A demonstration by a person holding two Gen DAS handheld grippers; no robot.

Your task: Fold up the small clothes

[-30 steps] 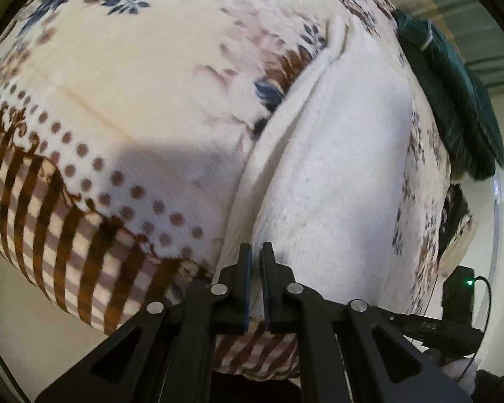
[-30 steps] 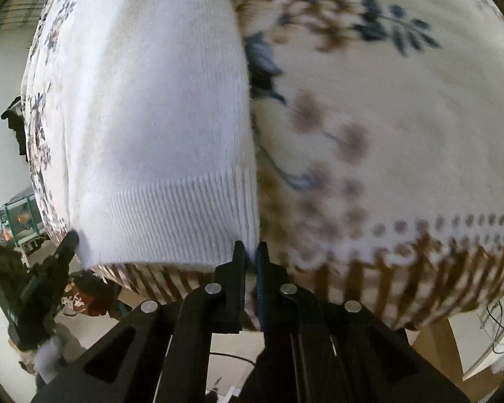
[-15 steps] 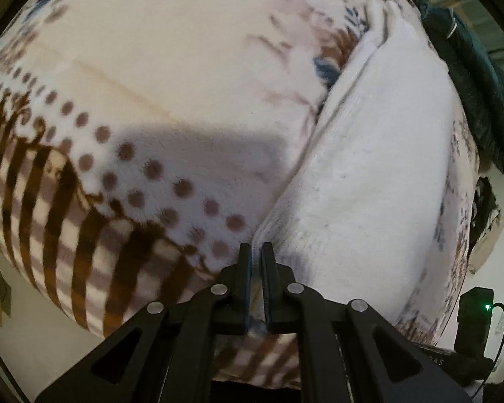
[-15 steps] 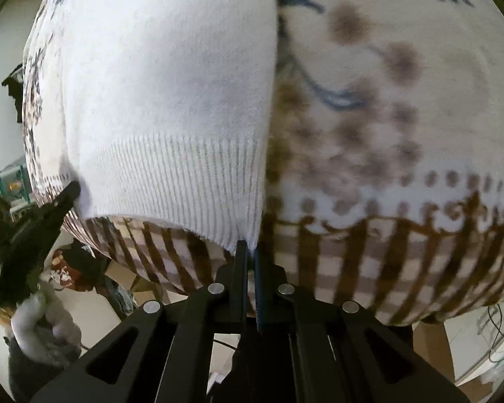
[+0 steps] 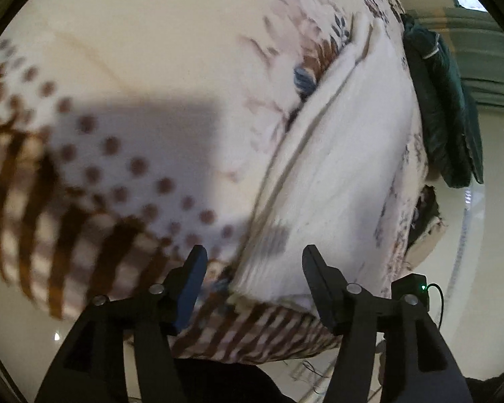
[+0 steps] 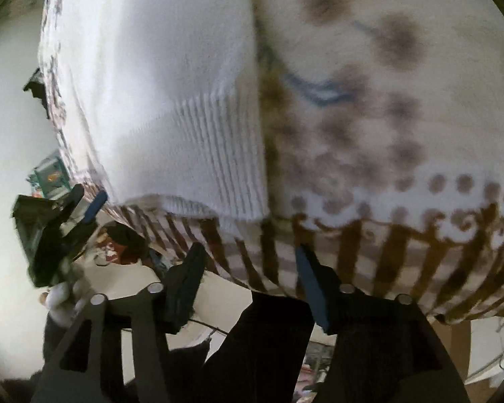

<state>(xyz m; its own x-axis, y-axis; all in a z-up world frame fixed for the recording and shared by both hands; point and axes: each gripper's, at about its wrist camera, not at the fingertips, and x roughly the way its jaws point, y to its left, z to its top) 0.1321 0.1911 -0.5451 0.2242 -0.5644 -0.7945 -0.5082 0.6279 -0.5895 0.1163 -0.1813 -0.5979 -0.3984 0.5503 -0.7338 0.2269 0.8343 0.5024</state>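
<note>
The left gripper and right gripper have wide, empty jaws above the white sweater on the patterned blanket.

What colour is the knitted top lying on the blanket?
White, with a ribbed hem; the knitted top shows best in the right wrist view, on the flowery blanket.

The white sweater was soft knit cloth with a ribbed hem. The blanket under it looked fleecy and matt. Each tool was matt black plastic with shiny metal rivets.
</note>
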